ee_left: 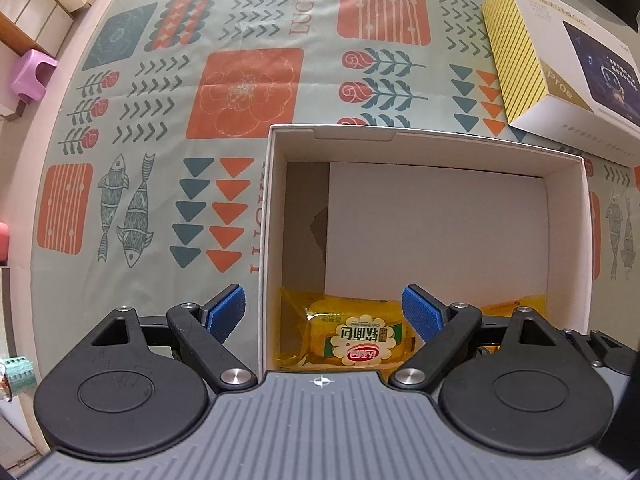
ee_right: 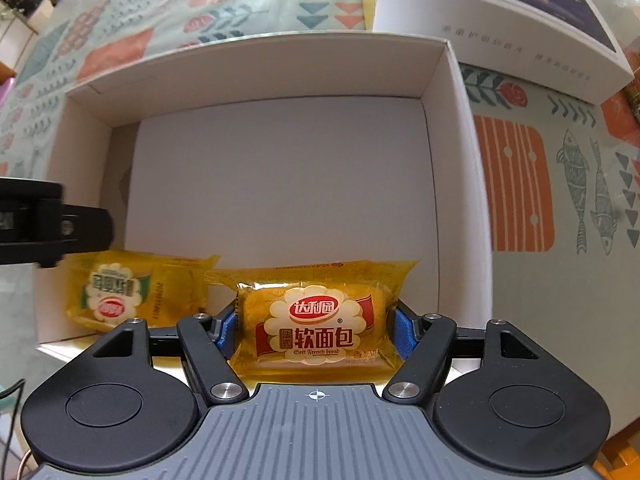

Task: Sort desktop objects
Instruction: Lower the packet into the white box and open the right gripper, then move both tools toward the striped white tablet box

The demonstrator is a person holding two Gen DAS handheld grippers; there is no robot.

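Observation:
A white open cardboard box [ee_left: 568, 208] [ee_right: 460, 152] sits on the patterned tablecloth. One yellow soft-bread packet [ee_left: 356, 340] [ee_right: 116, 292] lies in the box's near left corner. My left gripper [ee_left: 324, 312] is open and empty, above the box's near left wall and that packet. My right gripper [ee_right: 314, 332] is shut on a second yellow bread packet [ee_right: 316, 320] and holds it over the box's near edge. The edge of this second packet shows in the left wrist view [ee_left: 516, 304]. The left gripper's arm [ee_right: 52, 220] shows at the left of the right wrist view.
A large white product box [ee_left: 560, 64] [ee_right: 500, 24] with a yellow striped side lies beyond the open box on the right. A purple stool [ee_left: 32, 76] stands on the floor off the table's left edge. A roll of green tape [ee_left: 18, 372] sits at the far left.

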